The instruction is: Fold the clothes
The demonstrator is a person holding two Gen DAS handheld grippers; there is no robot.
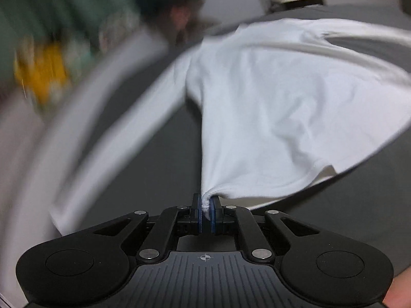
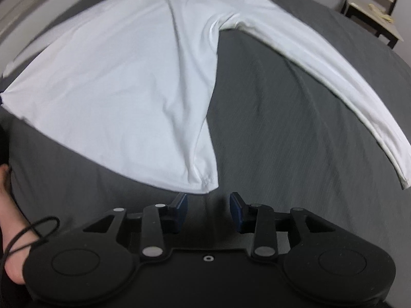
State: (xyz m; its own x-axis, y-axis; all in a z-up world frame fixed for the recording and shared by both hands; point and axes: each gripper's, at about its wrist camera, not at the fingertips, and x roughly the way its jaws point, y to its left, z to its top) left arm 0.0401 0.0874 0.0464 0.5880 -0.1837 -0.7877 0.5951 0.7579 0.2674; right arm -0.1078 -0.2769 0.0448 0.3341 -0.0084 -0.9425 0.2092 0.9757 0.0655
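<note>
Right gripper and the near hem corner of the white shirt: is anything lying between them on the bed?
Nothing visible does. The right gripper hovers with jaws open just short of the hem corner of the white shirt, with only bare grey bedsheet between. The left gripper is already shut on the shirt's other hem corner.

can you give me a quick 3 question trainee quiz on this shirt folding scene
1. True or false: the left gripper is shut on the shirt.
2. What lies between the right gripper pads? A) shirt hem B) nothing C) a sleeve
3. What colour is the sheet under the shirt?

Key:
1. True; it pinches a hem corner.
2. B; the jaws stand open just short of the shirt's corner.
3. Dark grey.
</note>
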